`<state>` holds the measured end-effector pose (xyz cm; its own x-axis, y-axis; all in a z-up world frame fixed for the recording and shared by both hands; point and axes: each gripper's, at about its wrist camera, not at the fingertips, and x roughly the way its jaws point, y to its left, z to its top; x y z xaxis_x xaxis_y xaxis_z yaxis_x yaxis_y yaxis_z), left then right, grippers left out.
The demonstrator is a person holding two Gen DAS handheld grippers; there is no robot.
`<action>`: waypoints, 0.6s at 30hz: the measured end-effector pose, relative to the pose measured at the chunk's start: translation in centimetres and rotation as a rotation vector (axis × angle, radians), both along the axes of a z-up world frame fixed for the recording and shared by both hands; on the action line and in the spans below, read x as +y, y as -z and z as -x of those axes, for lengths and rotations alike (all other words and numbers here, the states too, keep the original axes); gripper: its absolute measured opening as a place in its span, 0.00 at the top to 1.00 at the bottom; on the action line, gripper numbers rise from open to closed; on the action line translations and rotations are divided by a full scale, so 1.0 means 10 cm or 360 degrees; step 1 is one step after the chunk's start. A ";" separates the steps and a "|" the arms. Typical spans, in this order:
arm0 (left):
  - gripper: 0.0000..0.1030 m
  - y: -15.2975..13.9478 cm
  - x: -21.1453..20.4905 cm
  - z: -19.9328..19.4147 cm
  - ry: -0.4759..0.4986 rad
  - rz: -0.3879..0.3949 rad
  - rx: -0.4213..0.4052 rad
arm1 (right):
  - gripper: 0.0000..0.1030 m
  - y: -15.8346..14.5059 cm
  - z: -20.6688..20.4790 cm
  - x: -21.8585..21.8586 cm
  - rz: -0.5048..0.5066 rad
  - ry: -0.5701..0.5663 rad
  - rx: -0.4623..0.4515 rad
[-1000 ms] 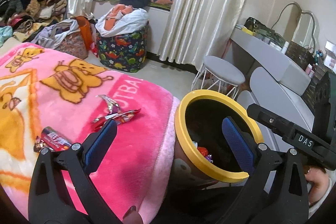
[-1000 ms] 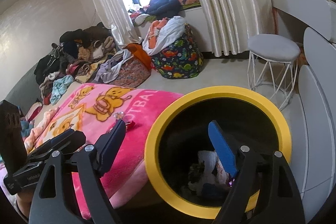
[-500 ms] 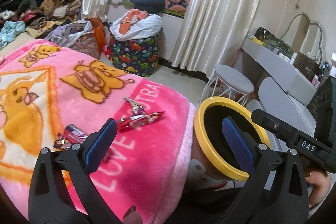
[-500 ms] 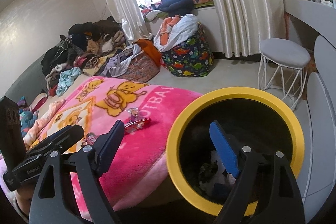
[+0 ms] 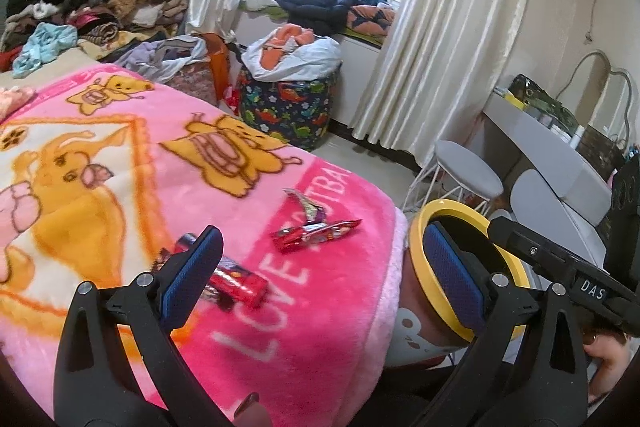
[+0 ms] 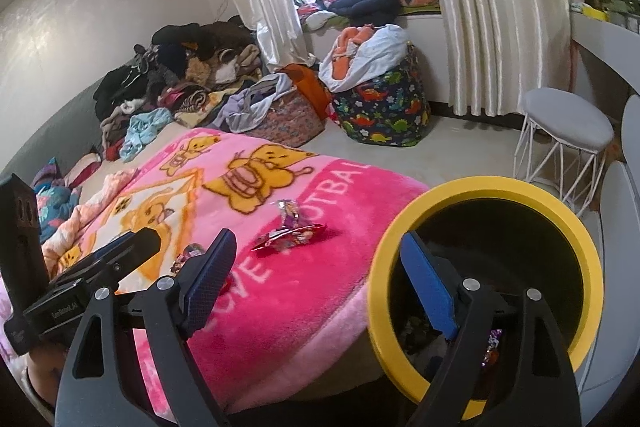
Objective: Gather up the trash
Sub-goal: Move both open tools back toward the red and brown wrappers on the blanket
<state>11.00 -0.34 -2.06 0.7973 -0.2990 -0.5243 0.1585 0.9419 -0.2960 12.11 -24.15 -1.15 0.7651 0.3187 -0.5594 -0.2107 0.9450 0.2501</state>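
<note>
Three wrappers lie on the pink blanket (image 5: 120,163): a red foil wrapper (image 5: 316,235), a crumpled purple-silver wrapper (image 5: 306,205) just behind it, and a red bar wrapper (image 5: 236,279) nearer me. My left gripper (image 5: 320,279) is open and empty above the blanket's front edge, its left finger over the bar wrapper. The yellow-rimmed bin (image 6: 480,191) stands beside the bed with trash inside. My right gripper (image 6: 324,275) is open and empty, its right finger over the bin's mouth. The red foil wrapper (image 6: 290,239) also shows in the right wrist view.
A white stool (image 5: 468,171) stands behind the bin. A dinosaur-print laundry basket (image 5: 284,103) and clothes piles (image 5: 100,7) lie by the window. A white dresser (image 5: 552,143) runs along the right wall.
Both grippers have swung left from the bin towards the bed. The wrappers now sit nearer the middle of both views, and the bin has moved to the right.
</note>
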 end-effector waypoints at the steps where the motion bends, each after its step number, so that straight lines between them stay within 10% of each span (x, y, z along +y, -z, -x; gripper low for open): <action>1: 0.11 0.00 0.02 0.01 -0.0008 0.0002 0.0000 | 0.21 0.00 -0.01 0.02 0.0003 -0.0006 0.0000; 18: 0.11 0.31 0.61 0.04 -0.0205 0.0033 0.0134 | 0.20 0.16 -0.36 0.56 0.0068 -0.0129 0.0066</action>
